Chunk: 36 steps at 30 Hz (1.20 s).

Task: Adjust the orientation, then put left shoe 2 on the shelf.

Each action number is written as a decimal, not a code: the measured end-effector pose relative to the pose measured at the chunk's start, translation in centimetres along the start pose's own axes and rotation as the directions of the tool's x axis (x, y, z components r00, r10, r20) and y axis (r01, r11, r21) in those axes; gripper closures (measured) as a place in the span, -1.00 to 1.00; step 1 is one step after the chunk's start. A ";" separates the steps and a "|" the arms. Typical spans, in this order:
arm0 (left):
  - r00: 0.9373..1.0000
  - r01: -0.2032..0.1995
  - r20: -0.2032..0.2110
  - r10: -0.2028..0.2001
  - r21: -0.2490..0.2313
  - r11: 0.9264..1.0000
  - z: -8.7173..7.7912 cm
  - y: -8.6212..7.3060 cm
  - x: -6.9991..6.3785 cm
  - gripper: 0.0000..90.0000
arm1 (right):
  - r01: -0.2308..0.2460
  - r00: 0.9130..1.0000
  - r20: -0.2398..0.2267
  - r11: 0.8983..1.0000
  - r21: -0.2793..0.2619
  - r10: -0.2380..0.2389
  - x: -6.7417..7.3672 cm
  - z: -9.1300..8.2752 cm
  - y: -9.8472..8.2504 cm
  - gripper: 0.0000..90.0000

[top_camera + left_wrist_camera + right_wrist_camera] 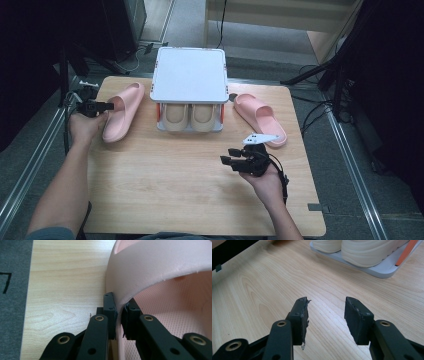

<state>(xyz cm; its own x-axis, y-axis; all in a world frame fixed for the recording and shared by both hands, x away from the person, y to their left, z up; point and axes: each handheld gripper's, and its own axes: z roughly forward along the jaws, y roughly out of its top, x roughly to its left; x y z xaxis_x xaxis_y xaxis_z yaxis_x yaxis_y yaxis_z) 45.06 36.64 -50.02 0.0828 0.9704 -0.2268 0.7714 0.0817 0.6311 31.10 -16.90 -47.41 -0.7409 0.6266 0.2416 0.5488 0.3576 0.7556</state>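
Note:
A pink slipper [125, 115] lies at the left of the wooden table [190, 185]. My left gripper [104, 106] is at its strap. In the left gripper view the jaws of this gripper [119, 311] are shut on the edge of the pink slipper's [160, 265] strap, one pad outside and one inside. A second pink slipper [260, 119] lies at the right. My right gripper [229, 156] hovers over the table in front of it, open, with nothing between its fingers [325, 308].
A white two-level rack [189, 75] stands at the table's back middle, with a pair of beige slippers [190, 116] on its lower shelf. The beige pair [362, 252] and the rack's base [384, 271] lie ahead of the right gripper. Bare wood fills the table's front half.

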 end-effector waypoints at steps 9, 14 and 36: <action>1.000 0.004 0.004 -0.005 0.020 1.000 -0.6 0.1 0.0 0.83 | 0.006 1.000 -0.006 1.000 0.002 -0.006 0.0 0.1 0.1 0.20; 1.000 0.007 0.005 -0.007 0.016 1.000 -1.1 0.3 -0.6 0.83 | 0.013 1.000 -0.011 1.000 0.001 -0.013 0.1 0.2 0.2 0.20; 0.999 0.012 -0.032 -0.010 0.044 0.999 -6.3 6.2 -2.8 0.83 | 0.043 0.996 -0.076 0.999 0.007 -0.042 0.2 1.9 1.8 0.20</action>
<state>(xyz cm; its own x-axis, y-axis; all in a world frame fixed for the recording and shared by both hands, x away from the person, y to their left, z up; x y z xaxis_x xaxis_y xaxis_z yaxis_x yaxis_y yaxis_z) 45.62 35.83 -40.81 0.0548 0.9763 -0.2095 0.7996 0.0828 0.5948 32.70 -14.84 -47.14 -0.7906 0.5567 0.2551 0.5194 0.3890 0.7609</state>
